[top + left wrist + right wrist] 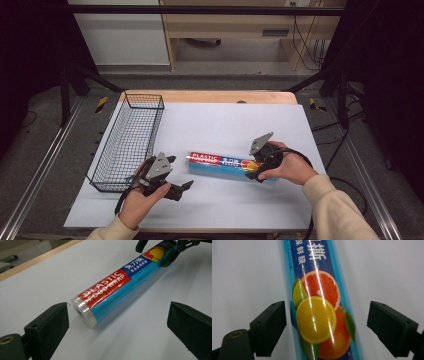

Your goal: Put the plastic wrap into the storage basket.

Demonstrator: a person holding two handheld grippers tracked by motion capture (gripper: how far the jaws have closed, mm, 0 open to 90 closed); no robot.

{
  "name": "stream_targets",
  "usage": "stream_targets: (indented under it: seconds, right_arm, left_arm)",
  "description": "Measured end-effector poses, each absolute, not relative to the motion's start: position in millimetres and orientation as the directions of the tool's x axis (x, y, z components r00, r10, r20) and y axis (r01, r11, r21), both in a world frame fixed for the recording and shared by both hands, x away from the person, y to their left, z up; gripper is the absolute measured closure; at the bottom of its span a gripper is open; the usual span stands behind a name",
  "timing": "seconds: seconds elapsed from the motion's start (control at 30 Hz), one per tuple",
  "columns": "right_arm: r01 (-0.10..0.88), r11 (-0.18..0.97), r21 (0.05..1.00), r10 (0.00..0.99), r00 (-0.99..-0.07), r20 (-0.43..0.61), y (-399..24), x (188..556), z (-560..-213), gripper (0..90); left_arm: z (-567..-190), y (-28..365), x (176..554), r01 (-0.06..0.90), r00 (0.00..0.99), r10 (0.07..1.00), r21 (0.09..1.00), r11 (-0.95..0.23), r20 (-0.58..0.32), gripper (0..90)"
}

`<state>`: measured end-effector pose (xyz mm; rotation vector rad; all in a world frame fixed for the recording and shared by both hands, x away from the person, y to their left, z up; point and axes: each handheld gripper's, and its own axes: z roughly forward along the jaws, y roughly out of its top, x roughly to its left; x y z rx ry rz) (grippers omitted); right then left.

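Clearly spread, the right gripper (325,330) has its fingers (269,328) either side of the fruit-printed end of one plastic wrap roll (223,164), not pinching it. That single roll lies flat mid-surface (225,125). The left gripper (117,327) faces the roll's near end, fingers (48,325) also wide apart, holding nothing. One wire basket (131,140) stands at the left edge, just beside the left hand (137,202). Both forearms reach in from below.

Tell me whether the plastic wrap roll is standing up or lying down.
Lying down. The plastic wrap roll rests lengthwise on the white table, label up, its fruit-print end between the right gripper's open jaws.
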<state>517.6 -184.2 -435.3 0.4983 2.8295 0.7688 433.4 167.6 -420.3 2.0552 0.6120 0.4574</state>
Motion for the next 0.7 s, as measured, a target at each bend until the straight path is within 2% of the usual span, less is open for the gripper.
stream_targets:
  seconds: [0.33, 0.5, 0.7]
  right_arm:
    - [0.281, 0.829, 0.484, 0.346, -0.937, -0.048, -177, 521, -450, 20.9]
    - [0.263, 0.845, 0.465, 0.323, -0.945, -0.052, -177, 522, -453, 26.9]
    - [0.262, 0.862, 0.435, 0.319, -0.946, -0.064, -174, 523, -455, 27.9]
  left_arm:
    - [-421, 166, 433, 0.243, 0.816, 0.572, 0.847, -0.473, 0.085, 4.2]
    - [-420, 165, 433, 0.240, 0.820, 0.565, 0.841, -0.485, 0.091, 4.3]
    - [-419, 161, 436, 0.237, 0.831, 0.548, 0.829, -0.507, 0.098, 4.5]
